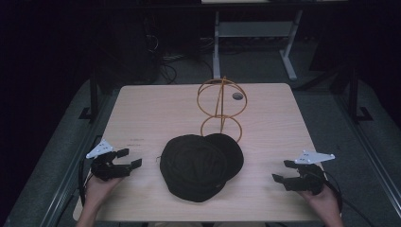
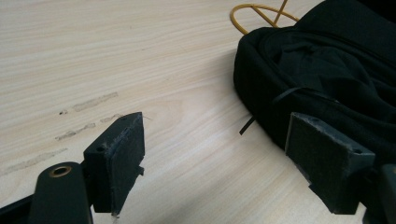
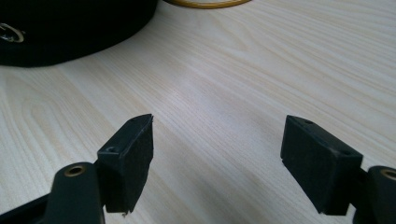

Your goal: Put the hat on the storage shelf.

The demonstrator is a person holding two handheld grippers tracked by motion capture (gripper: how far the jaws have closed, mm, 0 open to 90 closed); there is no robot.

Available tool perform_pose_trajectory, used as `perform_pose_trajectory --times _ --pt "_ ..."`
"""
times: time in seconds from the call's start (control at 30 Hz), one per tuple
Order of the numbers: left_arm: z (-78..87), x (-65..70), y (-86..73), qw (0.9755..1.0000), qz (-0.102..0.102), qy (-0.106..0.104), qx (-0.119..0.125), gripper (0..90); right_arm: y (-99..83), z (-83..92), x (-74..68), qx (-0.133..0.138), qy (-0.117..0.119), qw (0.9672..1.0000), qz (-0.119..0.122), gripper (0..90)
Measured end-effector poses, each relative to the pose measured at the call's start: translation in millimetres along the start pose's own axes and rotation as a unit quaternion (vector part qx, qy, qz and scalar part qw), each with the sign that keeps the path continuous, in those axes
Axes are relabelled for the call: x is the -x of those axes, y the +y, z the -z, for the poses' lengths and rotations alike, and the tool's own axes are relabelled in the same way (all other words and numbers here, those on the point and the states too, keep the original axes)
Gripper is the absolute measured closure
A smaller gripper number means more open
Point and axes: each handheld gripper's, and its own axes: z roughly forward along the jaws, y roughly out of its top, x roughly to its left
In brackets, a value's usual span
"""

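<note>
1. On top of the pale wooden table [image 1: 142, 118] lies a black cap [image 1: 198, 165], near the middle and close to the person's edge.
2. Just behind the cap stands a gold wire stand [image 1: 221, 106], upright, made of rings.
3. Left of the cap is the left gripper [image 1: 127, 158]. Its jaws are spread wide, hold nothing, and point at the cap. It looks like the nearer one.
4. Right of the cap is the right gripper [image 1: 283, 171]. Its jaws are spread wide too, holding nothing and touching nothing.
</note>
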Motion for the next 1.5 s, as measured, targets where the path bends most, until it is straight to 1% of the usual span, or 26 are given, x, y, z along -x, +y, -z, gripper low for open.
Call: perform_pose_trajectory --times 0.17,0.2,0.3,0.4,0.5,0.53,0.63,0.77,0.83,0.9,0.93,1.0,1.1,1.23,1.3,1.33,1.37,1.4,1.43,1.5 --pt "-2.9 -1.7 0.3 1.0000 -0.001 0.000 -0.007 19.4 0.5 -1.3 -1.4 -0.002 -0.002 1.0000 0.001 23.9" --pt "-2.6 -1.6 -0.4 0.9999 -0.006 0.002 -0.010 19.4 0.5 -1.8 -2.5 -0.004 0.000 1.0000 0.000 23.8" --pt "-1.8 -1.4 -0.8 0.9999 -0.006 0.003 -0.008 19.4 1.5 -1.5 -4.4 -0.004 -0.001 1.0000 0.005 23.7" --pt "-0.4 -2.5 -1.9 1.0000 -0.003 0.003 -0.007 19.4 5.3 -3.4 -9.7 -0.003 0.005 1.0000 0.006 23.0" --pt "-0.1 -2.7 -1.8 1.0000 -0.002 0.003 -0.007 19.4 6.8 -4.0 -13.2 -0.002 0.005 0.9999 0.009 22.7" --pt "-0.1 -3.0 -1.7 1.0000 -0.003 0.004 -0.007 19.4 9.0 -3.7 -17.4 0.000 0.006 0.9999 0.014 22.7" --pt "-0.4 -3.2 -1.8 1.0000 -0.003 0.003 -0.006 19.4 13.8 -5.3 -21.9 0.007 0.013 0.9997 0.020 22.3" --pt "-1.9 -2.5 -1.9 1.0000 -0.004 0.001 -0.007 19.4 18.2 -9.4 -27.8 0.005 0.018 0.9995 0.027 21.0" --pt "-2.1 -2.2 -1.7 0.9999 -0.007 0.002 -0.011 19.4 20.9 -11.0 -30.7 0.006 0.027 0.9993 0.026 20.3" --pt "-2.1 -2.2 -1.7 0.9999 -0.007 0.002 -0.010 19.4 22.6 -11.9 -32.4 0.004 0.030 0.9992 0.028 19.0" --pt "-1.9 -2.5 -1.6 0.9999 -0.005 0.003 -0.008 19.4 26.9 -14.6 -36.4 -0.001 0.037 0.9988 0.031 17.6" --pt "-1.4 -3.2 -1.9 0.9999 -0.006 0.005 -0.009 19.4 30.4 -15.8 -40.0 -0.003 0.042 0.9985 0.035 16.5" --pt "-0.6 -3.1 -2.7 0.9999 -0.003 0.007 -0.008 19.4 36.2 -16.5 -44.1 -0.004 0.049 0.9979 0.043 15.7" --pt "0.6 -2.8 -3.2 0.9999 -0.005 0.008 -0.007 19.4 42.4 -15.0 -49.0 -0.002 0.058 0.9974 0.043 15.8" --pt "0.3 -2.7 -3.4 0.9999 -0.005 0.008 -0.009 19.4 48.5 -14.4 -53.3 -0.002 0.064 0.9964 0.056 15.8" --pt "0.3 -2.6 -3.5 0.9999 -0.005 0.009 -0.009 19.4 55.5 -14.0 -59.2 -0.002 0.067 0.9954 0.069 16.0" --pt "0.3 -2.6 -3.5 0.9999 -0.005 0.009 -0.009 19.4 55.5 -14.0 -59.2 -0.002 0.067 0.9954 0.069 16.0" --pt "0.1 -2.8 -3.3 0.9999 -0.004 0.008 -0.008 19.4 61.8 -13.9 -65.4 0.001 0.074 0.9944 0.075 16.6" --pt "-0.4 -2.7 -3.0 0.9999 -0.003 0.009 -0.007 19.4 65.4 -14.3 -69.6 0.000 0.077 0.9940 0.078 16.6" --pt "-1.0 -3.0 -2.6 0.9999 -0.005 0.009 -0.008 19.4 71.9 -16.8 -77.0 0.001 0.086 0.9924 0.088 16.6"
